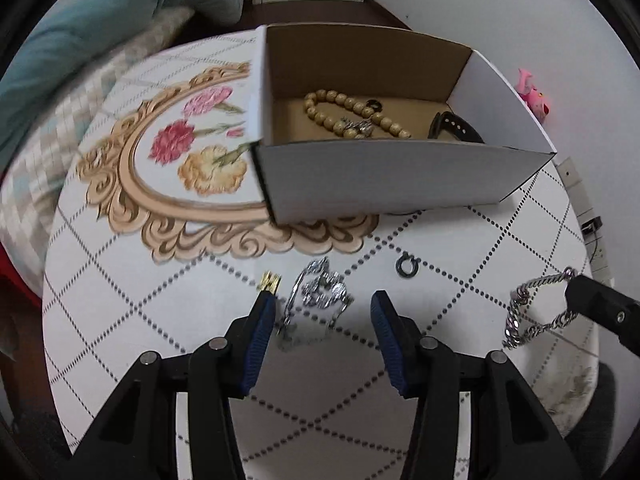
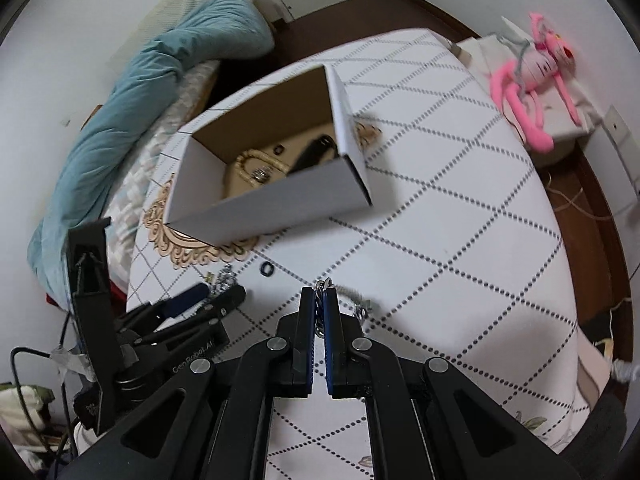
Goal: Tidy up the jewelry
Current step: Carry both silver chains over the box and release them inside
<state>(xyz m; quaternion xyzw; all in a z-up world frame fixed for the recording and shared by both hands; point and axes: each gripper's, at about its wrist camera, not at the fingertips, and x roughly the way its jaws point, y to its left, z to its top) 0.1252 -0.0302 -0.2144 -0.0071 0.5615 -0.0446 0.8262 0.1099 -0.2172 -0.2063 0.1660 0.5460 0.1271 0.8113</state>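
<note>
A white cardboard box (image 1: 400, 176) (image 2: 276, 196) stands on the table and holds a wooden bead bracelet (image 1: 344, 114), a small sparkly piece, a black ring and a black watch strap (image 1: 456, 126). My left gripper (image 1: 322, 304) is open, its blue pads on either side of a silver crystal chain (image 1: 320, 292) lying on the table. A small gold piece (image 1: 270, 280) and a black ring (image 1: 406, 265) lie nearby. My right gripper (image 2: 319, 300) is shut on a thick silver chain (image 1: 536, 312), lifting one end.
The round table has a white quilted cloth (image 2: 460, 220) with a floral print (image 1: 192, 152). A teal duvet (image 2: 120, 128) lies on a bed to the left. A pink plush toy (image 2: 532, 76) sits at the far right.
</note>
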